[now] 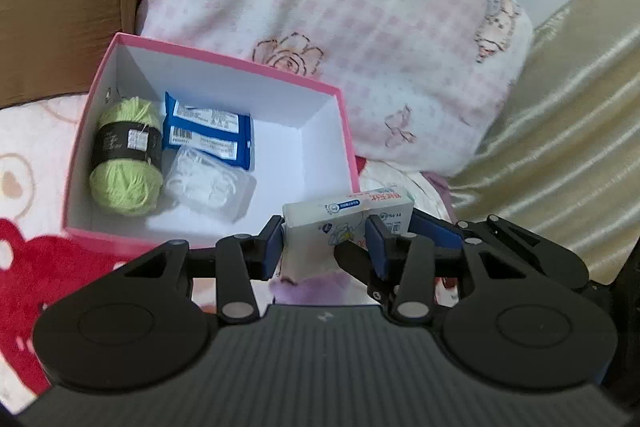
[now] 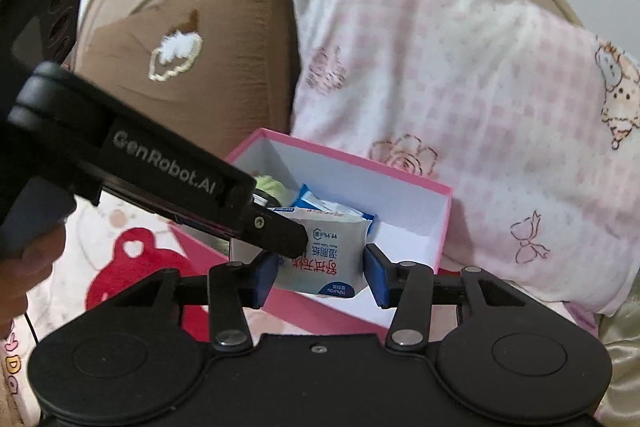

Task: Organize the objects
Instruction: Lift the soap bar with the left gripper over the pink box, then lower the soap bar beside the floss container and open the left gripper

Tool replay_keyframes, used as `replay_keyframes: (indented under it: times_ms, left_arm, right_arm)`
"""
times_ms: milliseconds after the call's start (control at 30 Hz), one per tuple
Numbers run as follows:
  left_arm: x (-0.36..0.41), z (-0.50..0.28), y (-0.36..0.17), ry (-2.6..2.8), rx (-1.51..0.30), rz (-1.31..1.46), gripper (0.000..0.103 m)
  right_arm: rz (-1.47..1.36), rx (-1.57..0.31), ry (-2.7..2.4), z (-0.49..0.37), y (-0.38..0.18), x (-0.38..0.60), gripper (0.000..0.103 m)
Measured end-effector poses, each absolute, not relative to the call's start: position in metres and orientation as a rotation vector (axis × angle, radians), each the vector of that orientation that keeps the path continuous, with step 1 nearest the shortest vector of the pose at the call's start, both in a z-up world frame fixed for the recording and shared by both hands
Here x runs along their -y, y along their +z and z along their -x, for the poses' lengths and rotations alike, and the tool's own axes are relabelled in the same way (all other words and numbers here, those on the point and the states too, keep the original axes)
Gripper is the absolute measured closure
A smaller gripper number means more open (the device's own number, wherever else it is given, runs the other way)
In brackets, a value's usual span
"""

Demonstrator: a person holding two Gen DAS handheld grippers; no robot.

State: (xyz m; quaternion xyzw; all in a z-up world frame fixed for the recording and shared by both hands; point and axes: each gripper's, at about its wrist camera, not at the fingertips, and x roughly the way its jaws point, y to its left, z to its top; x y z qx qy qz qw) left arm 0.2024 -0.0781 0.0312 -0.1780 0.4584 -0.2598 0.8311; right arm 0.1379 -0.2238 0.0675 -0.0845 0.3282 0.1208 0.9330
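While both the left gripper [image 1: 326, 243] and right gripper [image 2: 320, 275] clench one wipes pack [image 2: 326, 259], uneven release could drop it outside the pink box [image 1: 224, 59].

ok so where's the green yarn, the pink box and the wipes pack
green yarn [image 1: 125, 157], left wrist view, its dark label band
pink box [image 1: 228, 60], left wrist view, far rim
wipes pack [image 2: 326, 257], right wrist view, printed front
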Motion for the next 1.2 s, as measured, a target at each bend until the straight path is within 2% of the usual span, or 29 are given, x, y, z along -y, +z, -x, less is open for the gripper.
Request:
replay_keyframes:
  times_ms: [100, 267, 600, 1200]
  left_arm:
    - [0.088, -0.233, 0.013, -0.552, -1.016, 0.370, 0.059]
    - [0.087, -0.282, -0.039, -0.570, -1.143, 0.542, 0.059]
    - [0.108, -0.317, -0.103, -0.463, -1.240, 0.604, 0.060]
    - [0.125, -0.325, -0.117, -0.419, -1.262, 0.606, 0.063]
  right_arm:
    - [0.204, -0.717, 0.236, -0.168, 0.057, 0.226, 0.051]
    - [0.277, -0.811, 0.195, -0.212, 0.027, 0.225, 0.051]
    - [0.408, -0.937, 0.199, -0.273, -0.033, 0.229, 0.051]
    - [0.572, -0.938, 0.172, -0.271, -0.062, 0.226, 0.056]
